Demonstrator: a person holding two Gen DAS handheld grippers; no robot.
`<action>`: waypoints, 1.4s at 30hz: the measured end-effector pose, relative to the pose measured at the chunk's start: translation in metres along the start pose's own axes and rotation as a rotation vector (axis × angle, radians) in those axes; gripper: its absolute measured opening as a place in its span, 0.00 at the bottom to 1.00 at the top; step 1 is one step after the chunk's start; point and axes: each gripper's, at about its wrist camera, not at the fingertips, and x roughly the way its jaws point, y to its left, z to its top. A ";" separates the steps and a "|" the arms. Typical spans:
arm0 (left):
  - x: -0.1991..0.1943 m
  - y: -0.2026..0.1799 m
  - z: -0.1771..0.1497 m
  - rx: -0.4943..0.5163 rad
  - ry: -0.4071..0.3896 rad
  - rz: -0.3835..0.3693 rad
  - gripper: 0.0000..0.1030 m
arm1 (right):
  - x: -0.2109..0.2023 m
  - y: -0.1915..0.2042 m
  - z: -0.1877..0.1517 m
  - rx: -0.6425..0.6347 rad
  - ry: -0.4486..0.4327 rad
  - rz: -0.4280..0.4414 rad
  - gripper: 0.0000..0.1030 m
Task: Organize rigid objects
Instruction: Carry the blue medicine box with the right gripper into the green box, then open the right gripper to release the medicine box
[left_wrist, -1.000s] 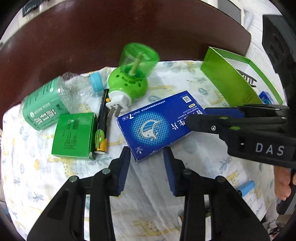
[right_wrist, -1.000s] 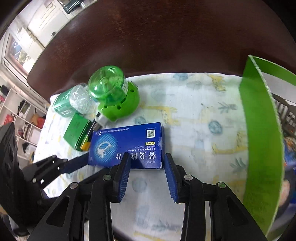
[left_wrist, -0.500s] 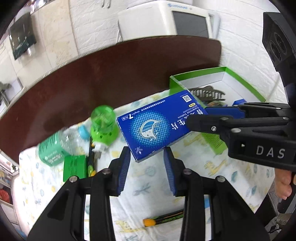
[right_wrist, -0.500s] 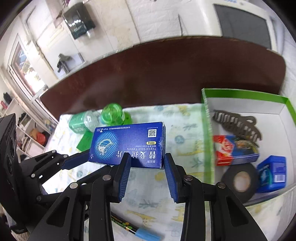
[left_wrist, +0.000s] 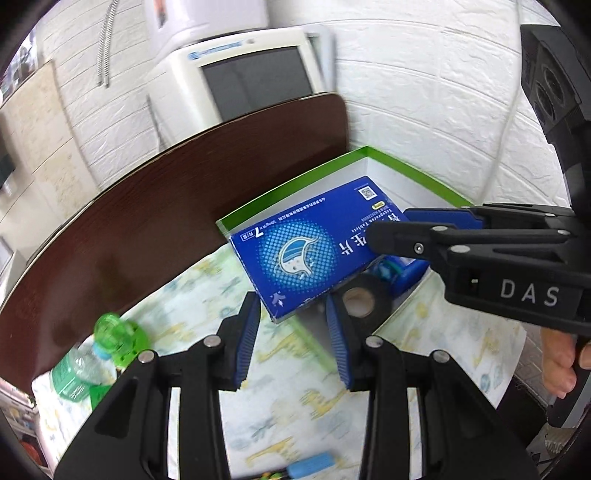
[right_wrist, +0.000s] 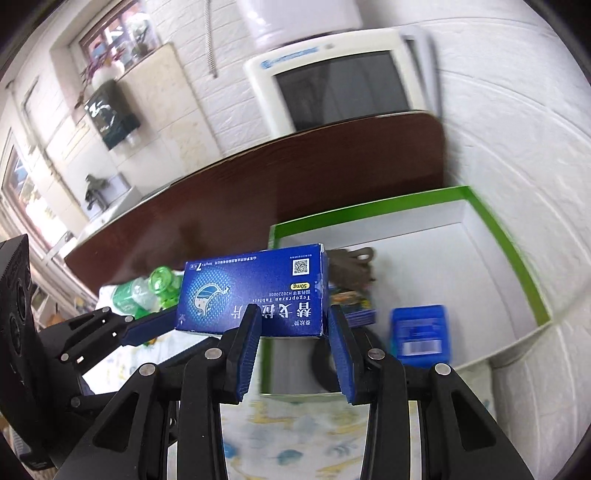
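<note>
Where half a second ago the blue tablet box (left_wrist: 314, 247) hung over the patterned cloth (left_wrist: 303, 398) short of the green-rimmed tray (right_wrist: 517, 266), it now sits higher and farther right, over the tray's near left corner, and the view has tilted up so that more white brick wall and the old cream monitor (right_wrist: 343, 77) fill the background. Both grippers share the load: the left gripper (left_wrist: 293, 332) has its blue pads on either side of the box's near left corner, though whether they actually press on it cannot be told, while the right gripper (right_wrist: 293, 336) pinches the box's right end between its pads, seen from the left wrist as a black arm crossing in from the right. Nearest on the cloth, a blue-capped marker (left_wrist: 306, 465) lies at the front edge. Under the box, inside the tray, a black tape roll (left_wrist: 360, 299) rests by the near wall, a small blue container (right_wrist: 419, 330) just right of it, a printed packet (right_wrist: 354, 302) beside them, and a dark hair claw (right_wrist: 351, 266) farther back. At the cloth's far left corner lie the green bottle (left_wrist: 77, 373) and the green plug-in vaporizer (left_wrist: 114, 336), with the brown table (left_wrist: 147, 229) beyond.
</note>
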 end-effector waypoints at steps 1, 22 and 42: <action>0.003 -0.006 0.005 0.009 0.001 -0.009 0.34 | -0.003 -0.009 0.001 0.015 -0.008 -0.007 0.38; 0.081 -0.066 0.062 0.134 0.067 -0.048 0.34 | 0.002 -0.114 0.014 0.196 -0.047 -0.097 0.38; 0.131 -0.070 0.072 0.143 0.136 -0.058 0.37 | 0.032 -0.134 0.013 0.233 0.002 -0.157 0.38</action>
